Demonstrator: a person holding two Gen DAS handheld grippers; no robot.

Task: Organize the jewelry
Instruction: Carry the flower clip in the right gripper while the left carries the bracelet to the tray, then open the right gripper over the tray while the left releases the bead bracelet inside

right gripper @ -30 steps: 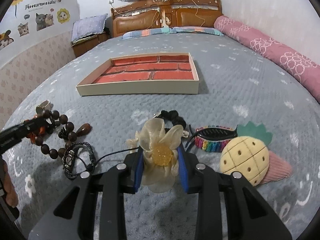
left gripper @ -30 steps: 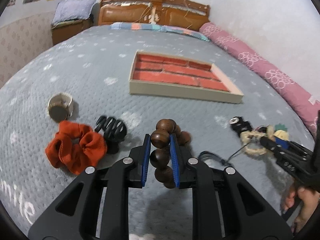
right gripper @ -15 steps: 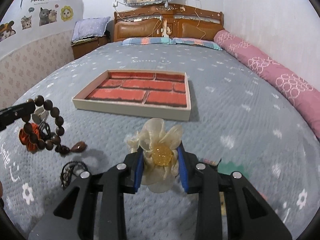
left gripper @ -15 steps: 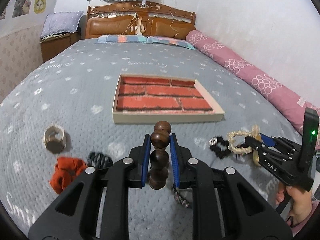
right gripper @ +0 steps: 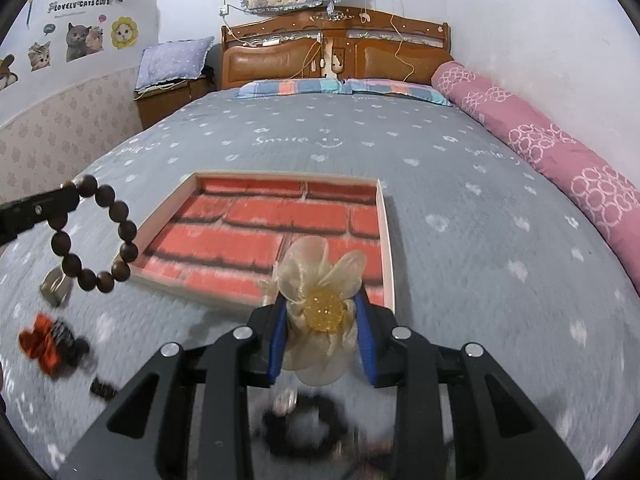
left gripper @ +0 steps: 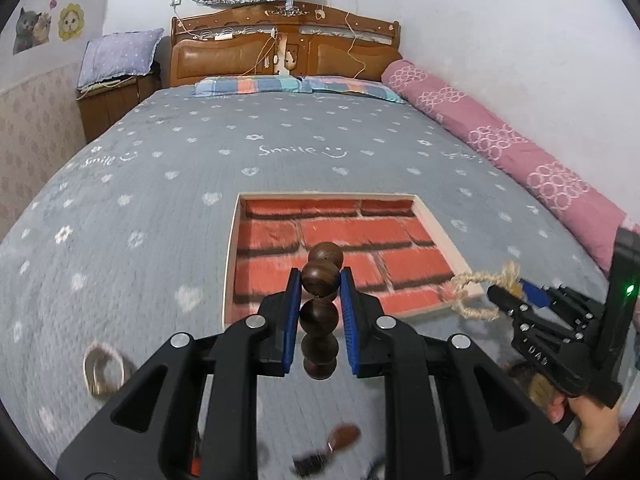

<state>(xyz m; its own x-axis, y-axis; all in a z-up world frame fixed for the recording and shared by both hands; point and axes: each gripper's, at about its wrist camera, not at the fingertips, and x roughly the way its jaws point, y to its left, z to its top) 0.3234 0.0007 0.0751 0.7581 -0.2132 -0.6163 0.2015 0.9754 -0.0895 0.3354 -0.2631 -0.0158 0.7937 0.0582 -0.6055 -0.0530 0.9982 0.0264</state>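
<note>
Left hand-held gripper [left gripper: 319, 310]: blue pads clamped on a dark wooden bead bracelet [left gripper: 320, 312]. Seen edge-on in the left wrist view, beads stacked in a column between the pads, top bead above the fingertips. In the right wrist view the same bracelet [right gripper: 96, 240] hangs as a full loop from the left gripper's tip, in the air above the bed [right gripper: 460, 208], just left of the tray's near-left corner.

Right hand-held gripper [right gripper: 322, 320]: closed on a pale gauzy flower hair tie [right gripper: 320, 304] with a yellow bead centre; petals spread above and below the pads. Held off the bed, in front of the tray's near edge. In the left wrist view its pale looped band [left gripper: 476, 292] sticks out from the right gripper's tips over the tray's near-right corner. A hand [left gripper: 592, 424] grips that gripper's handle.

Tray [right gripper: 384, 240]: shallow, pale rim, red brick-pattern floor, lying flat on the grey bedspread. Nothing visible inside.

On the bed, near side, blurred:
- orange scrunchie [right gripper: 40, 344], left
- round pale band-like item [left gripper: 102, 368], left; type unclear
- black ring-shaped tie [right gripper: 308, 424] below the right gripper
- small dark clip [right gripper: 102, 390]
</note>
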